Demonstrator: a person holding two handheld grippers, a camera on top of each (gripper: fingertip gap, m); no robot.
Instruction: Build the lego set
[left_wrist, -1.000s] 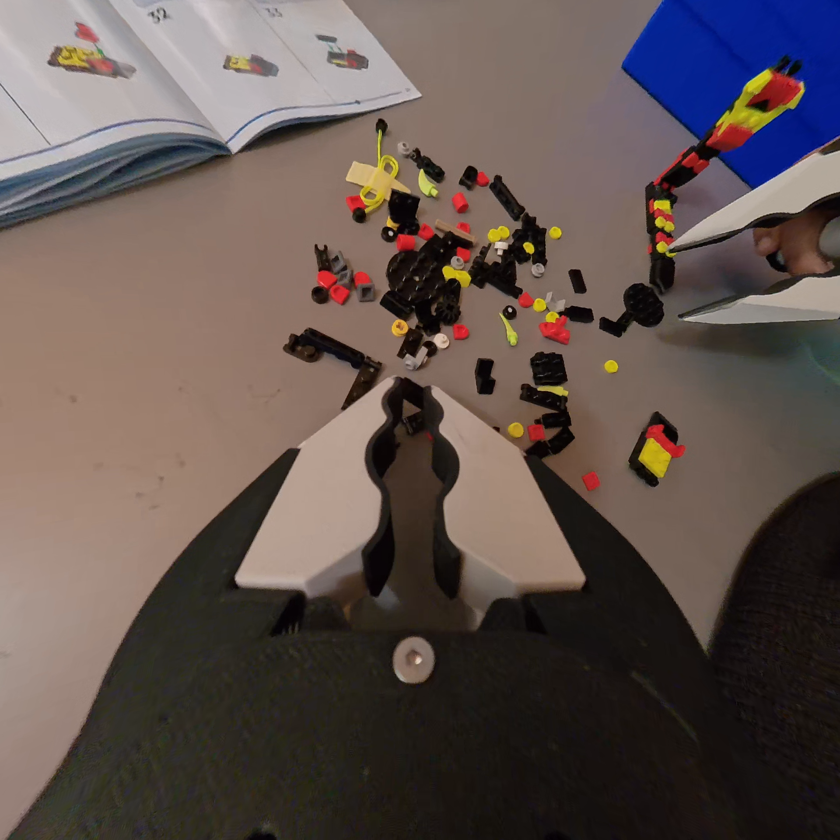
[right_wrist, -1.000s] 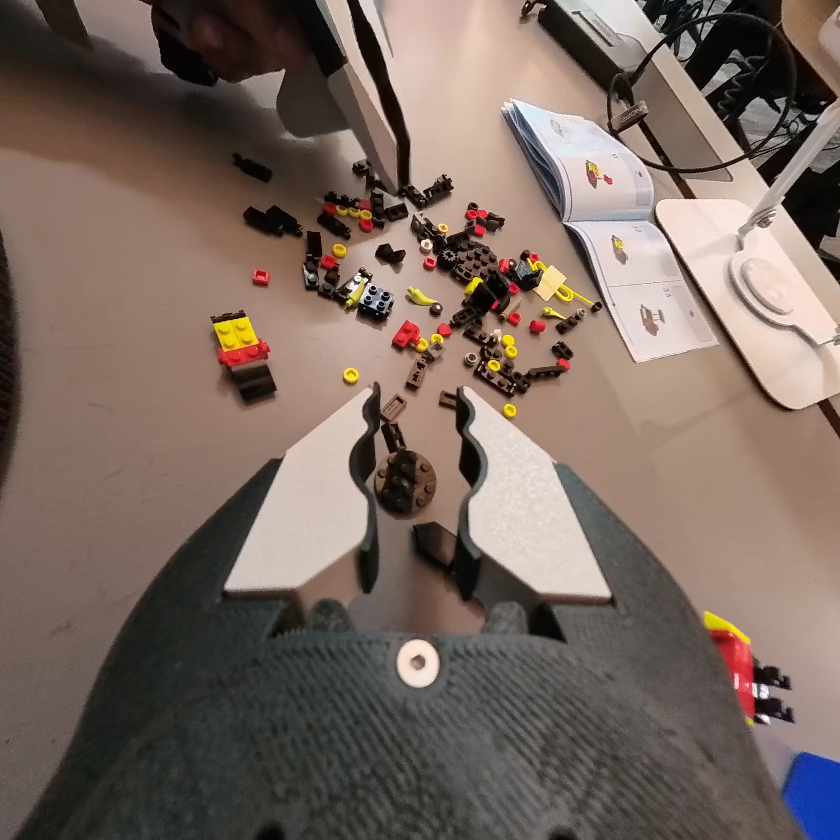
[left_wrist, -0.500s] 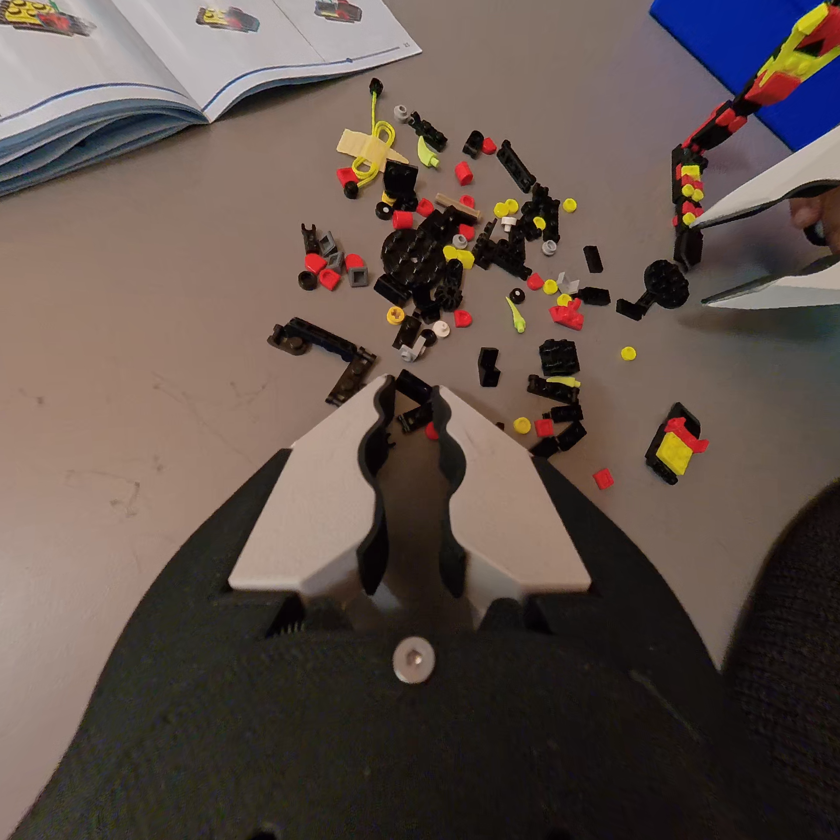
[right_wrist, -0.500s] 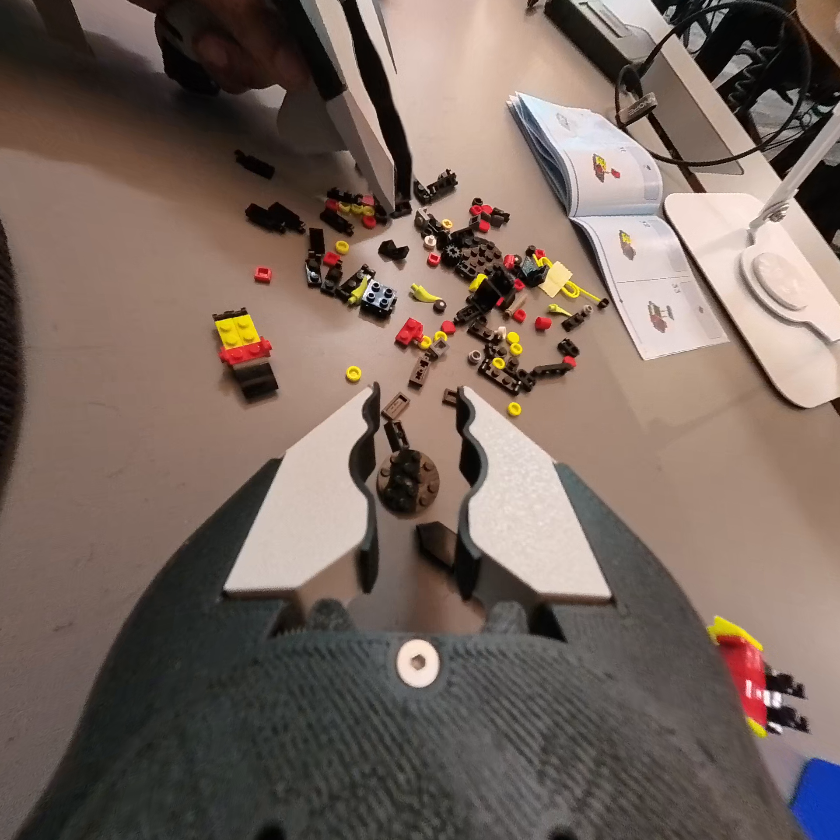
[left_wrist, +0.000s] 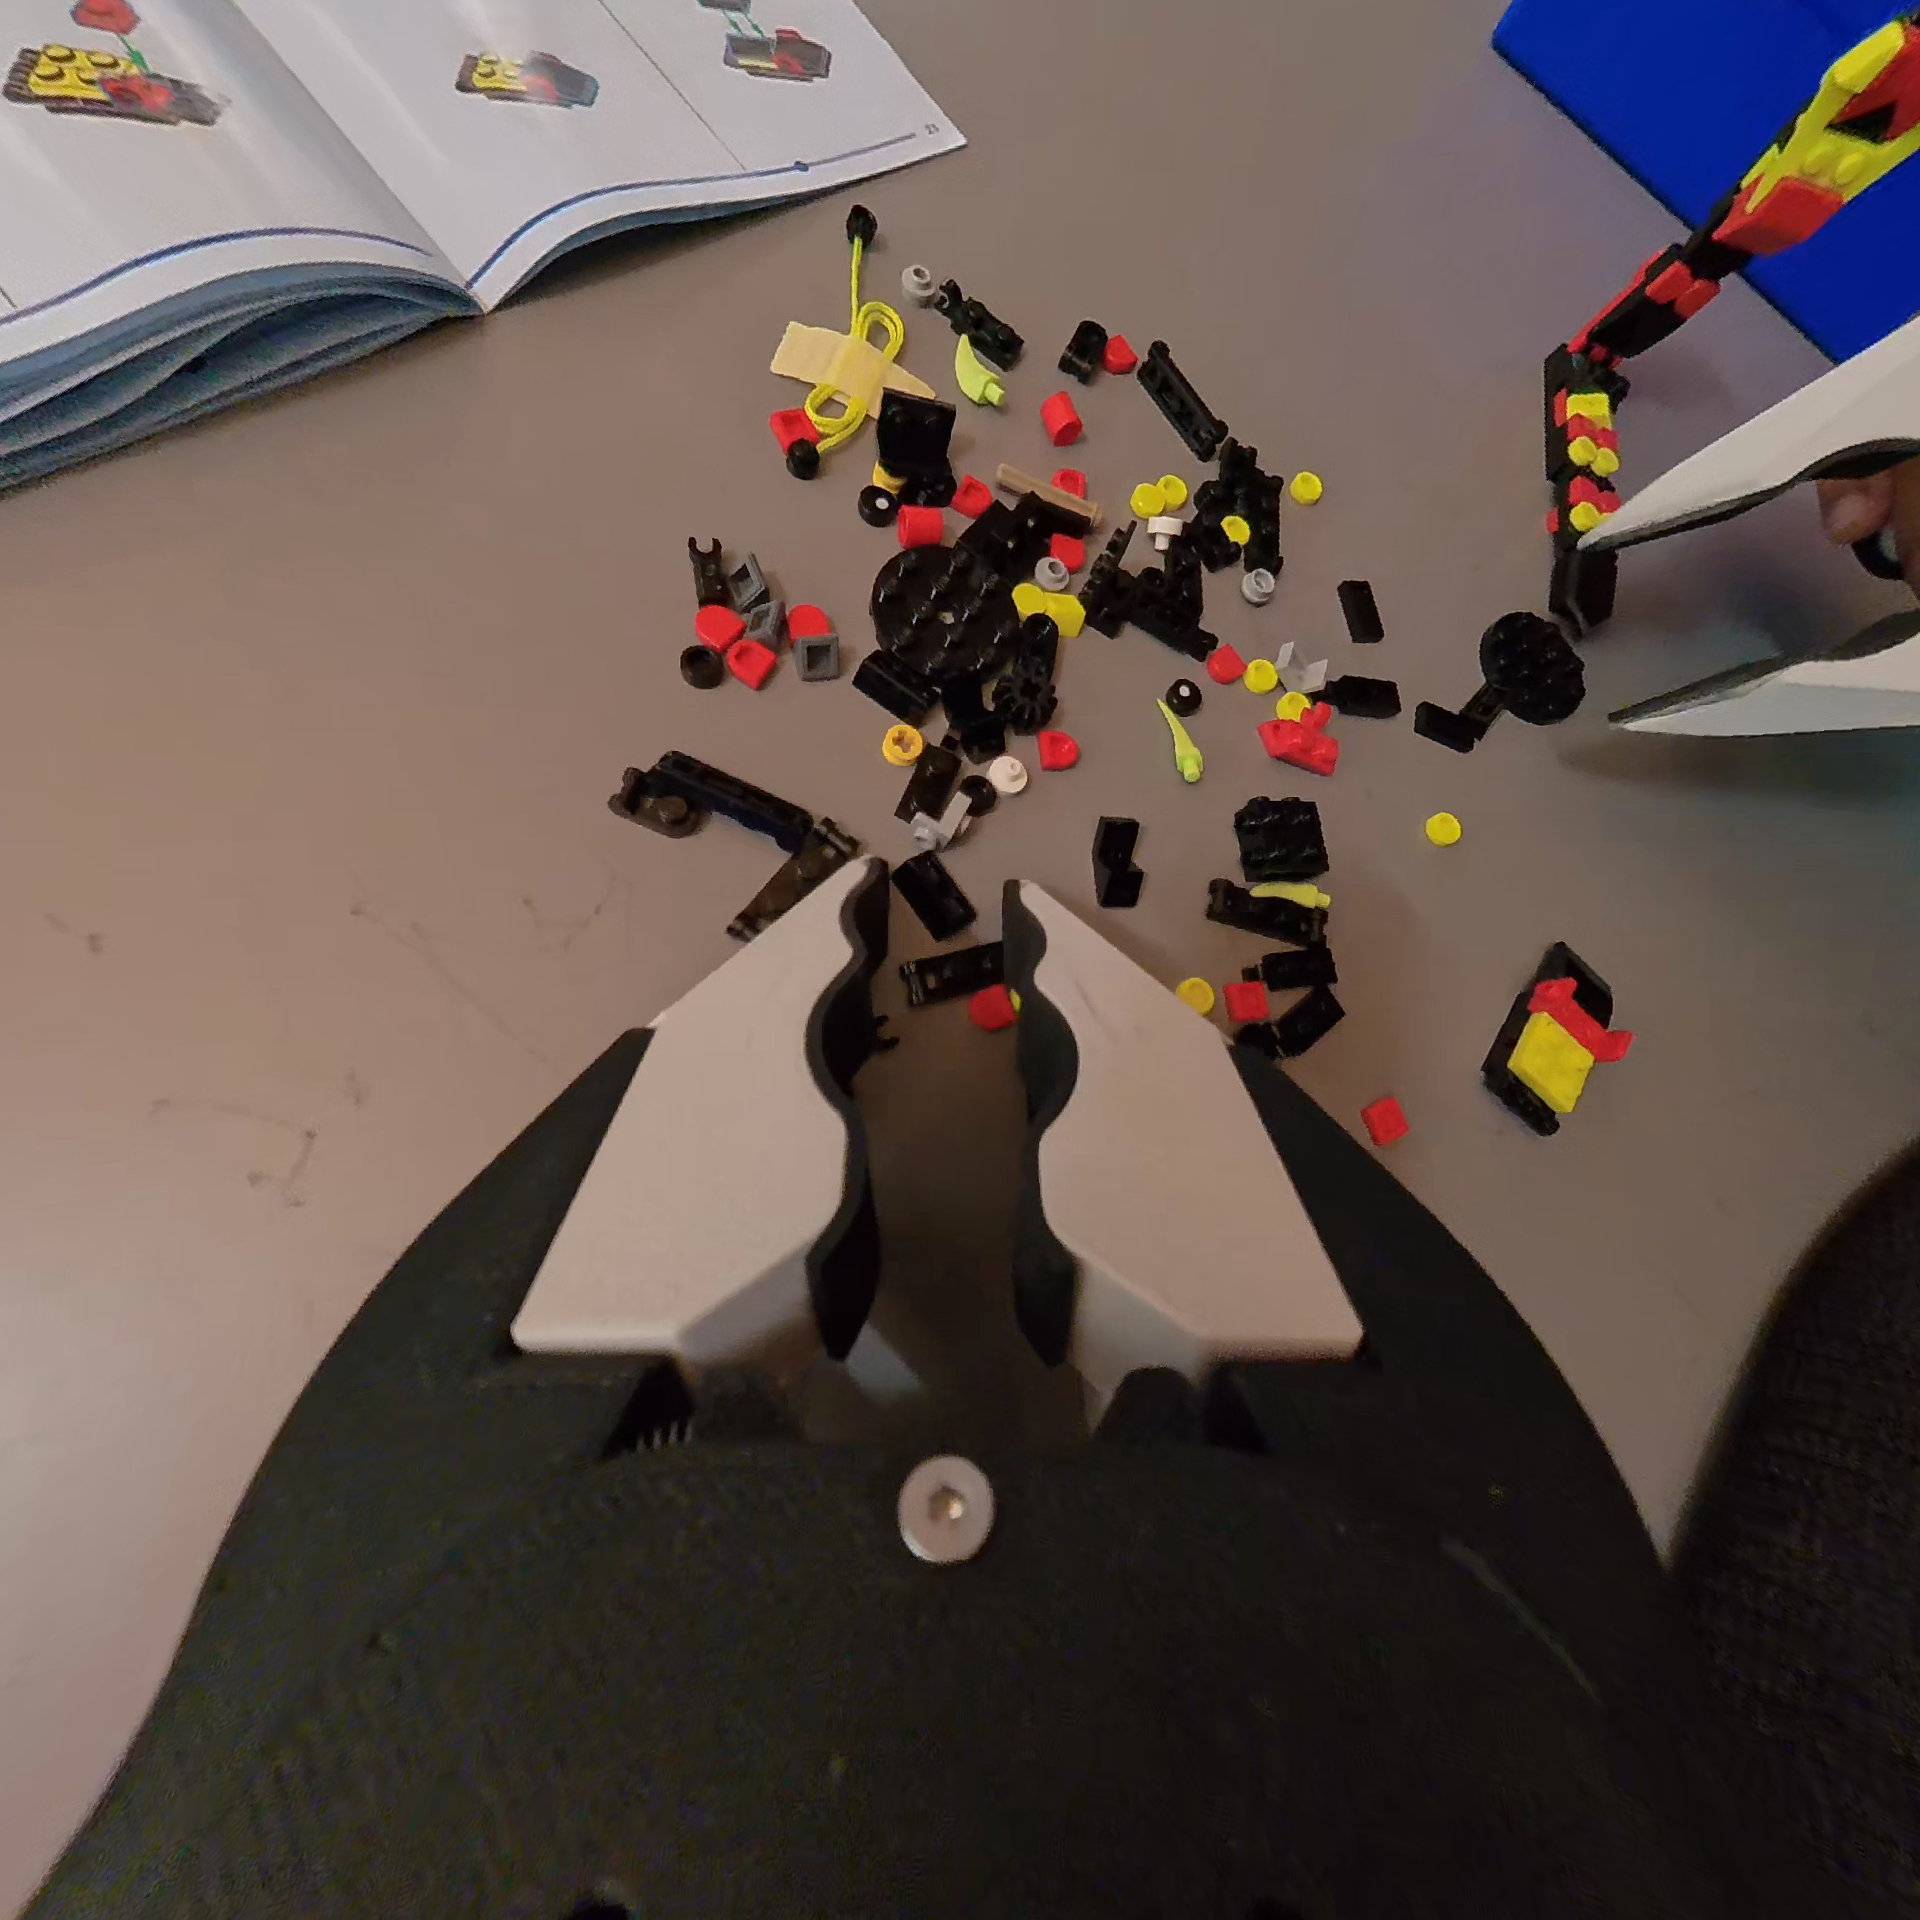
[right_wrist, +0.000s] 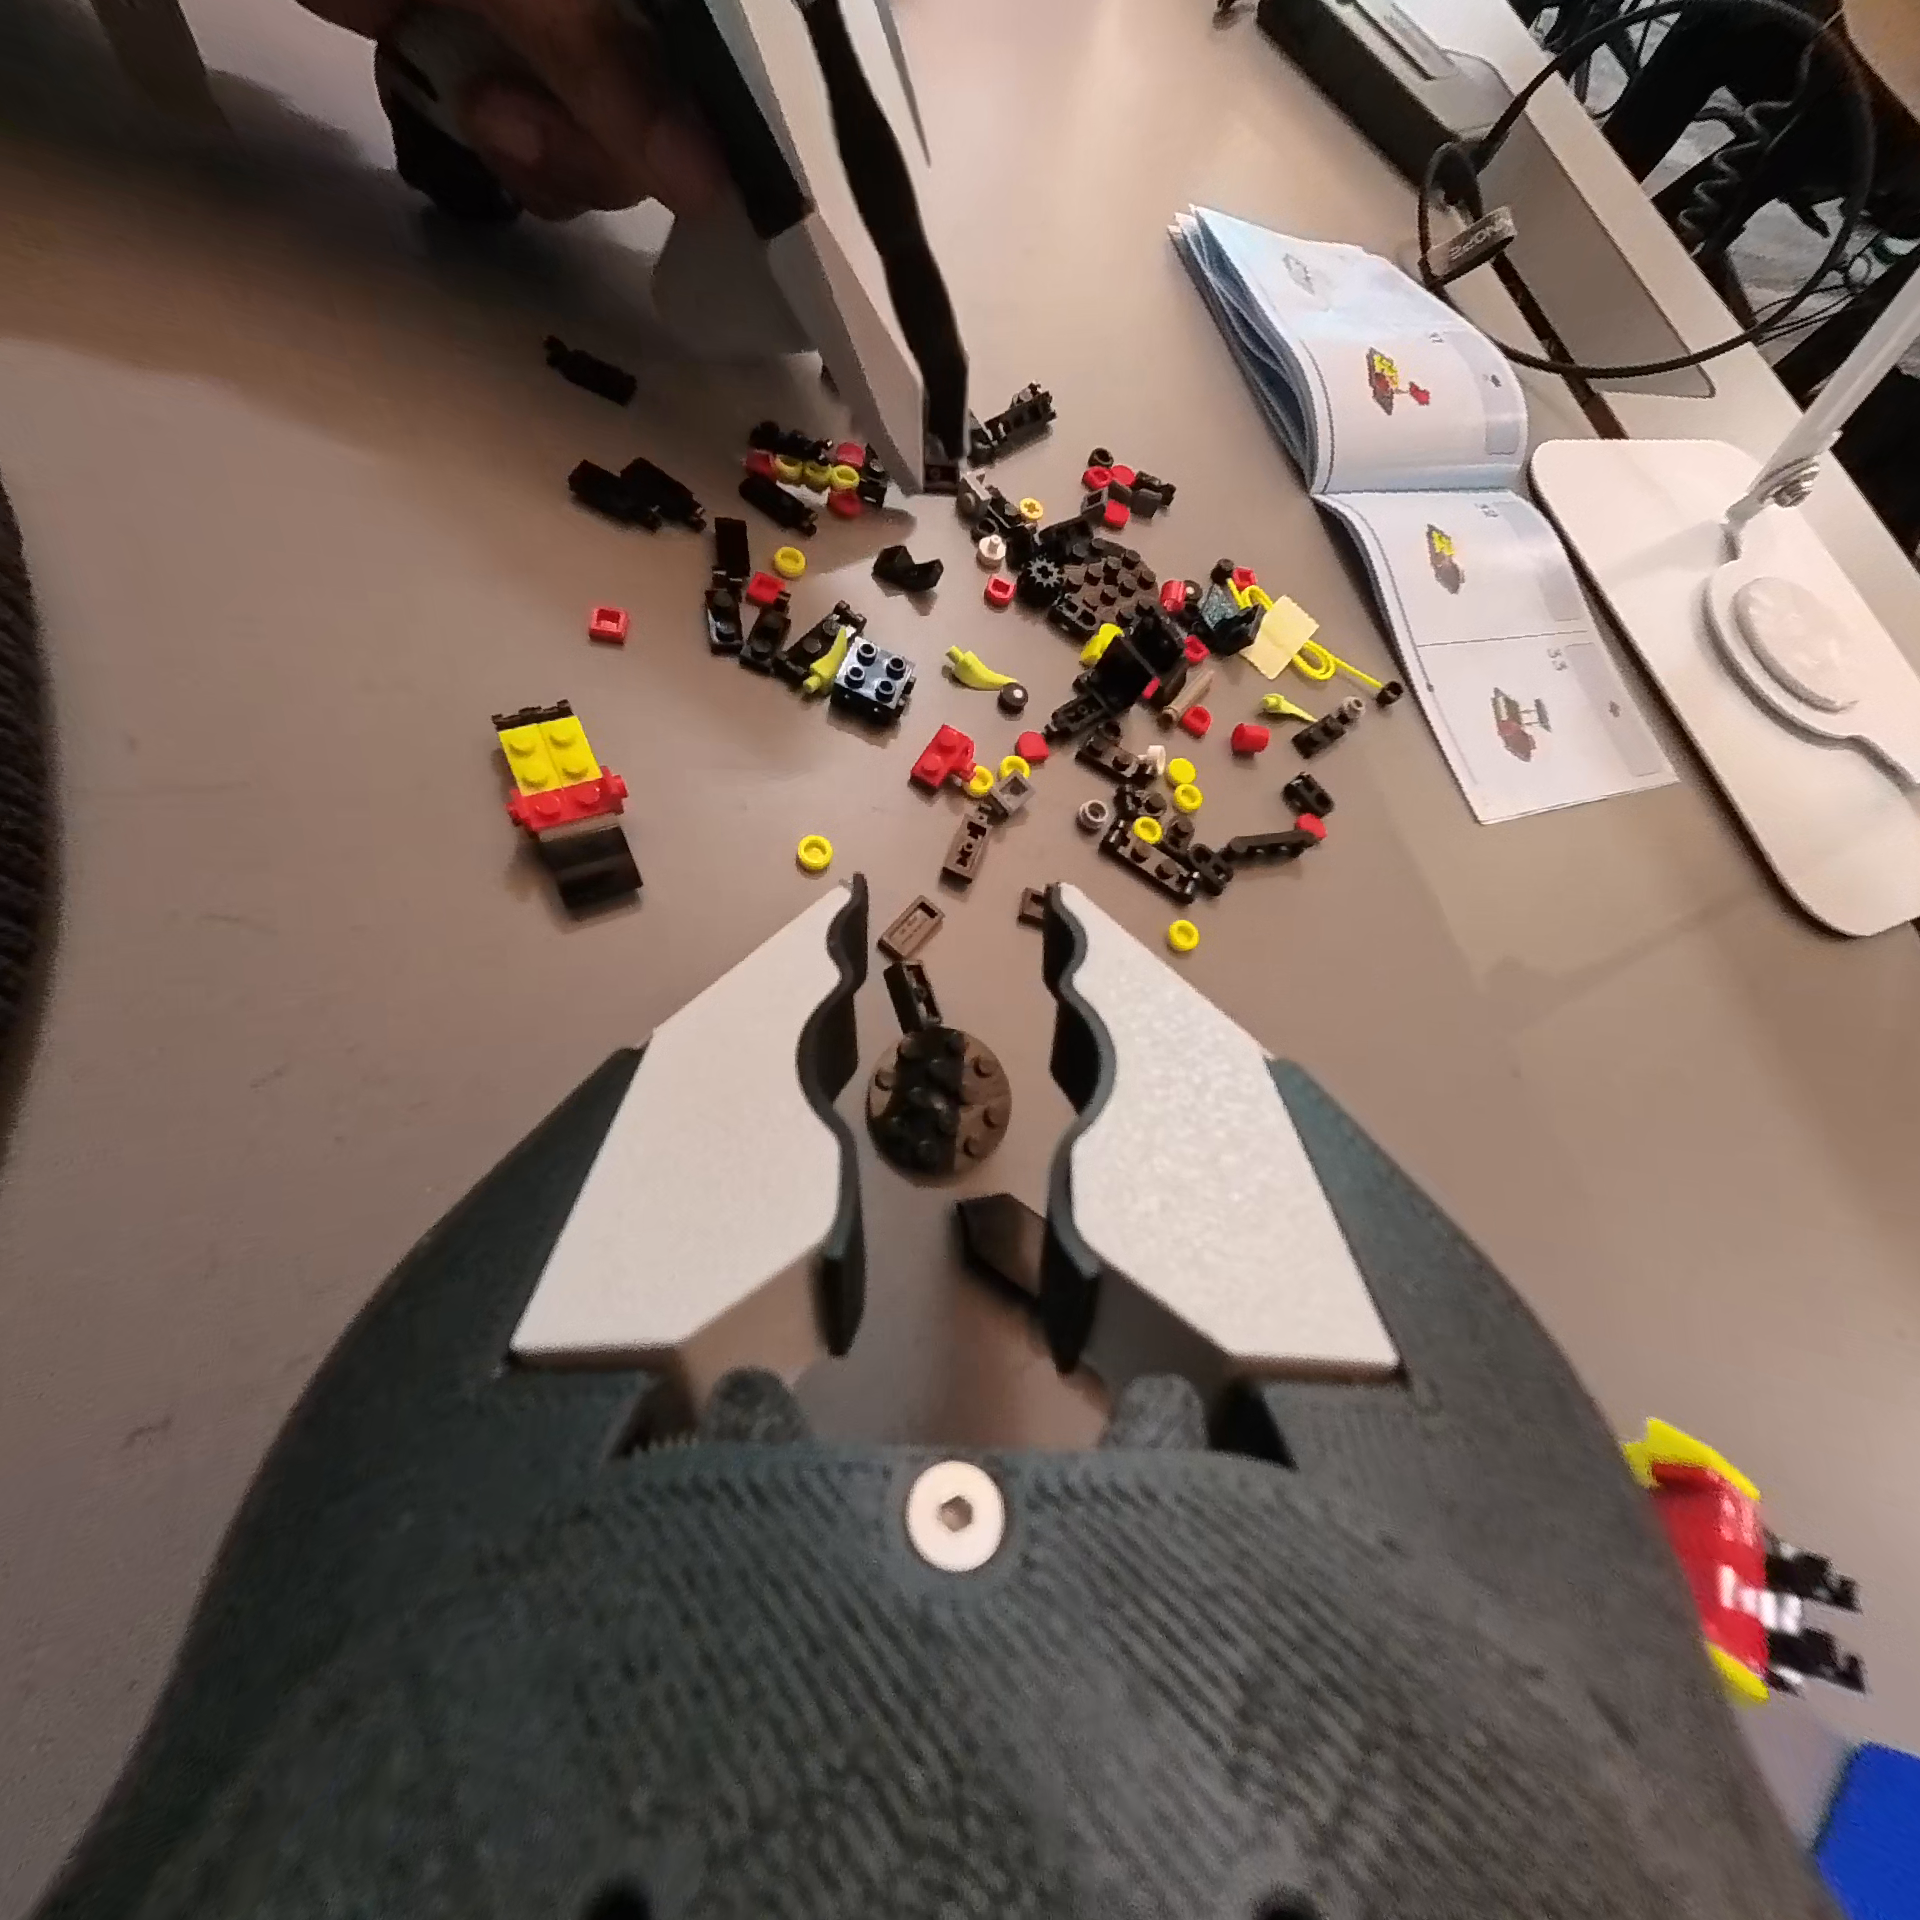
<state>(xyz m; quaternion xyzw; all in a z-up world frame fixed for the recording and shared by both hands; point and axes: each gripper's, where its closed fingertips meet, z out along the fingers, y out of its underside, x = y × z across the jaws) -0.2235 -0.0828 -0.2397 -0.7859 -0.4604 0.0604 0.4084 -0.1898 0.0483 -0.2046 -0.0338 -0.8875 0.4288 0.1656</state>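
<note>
Loose black, red and yellow lego pieces (left_wrist: 1039, 623) lie scattered on the grey table. My left gripper (left_wrist: 943, 878) is open and low at the pile's near edge, with a small black plate (left_wrist: 935, 894) between its tips and another black plate (left_wrist: 951, 971) and a red stud just behind. It also shows in the right wrist view (right_wrist: 940, 457), tips down on the table. My right gripper (right_wrist: 954, 888) is open over a round black plate (right_wrist: 940, 1101). A long red, yellow and black assembly (left_wrist: 1590, 436) stands beside the right gripper (left_wrist: 1595, 629).
A small yellow, red and black sub-build (left_wrist: 1548, 1049) lies apart from the pile. An open instruction booklet (left_wrist: 312, 156) lies at the far left. A blue box (left_wrist: 1662, 125) sits behind the long assembly. A white lamp base (right_wrist: 1766, 665) and cables stand beyond the booklet. There is about 15 cm between the tips of the two grippers. The left tips stand about 30 cm off the white lamp base (right_wrist: 1766, 665).
My left gripper's jaws have opened wider around the small black pieces at the pile's edge. The right gripper has stayed open and hardly moved.
</note>
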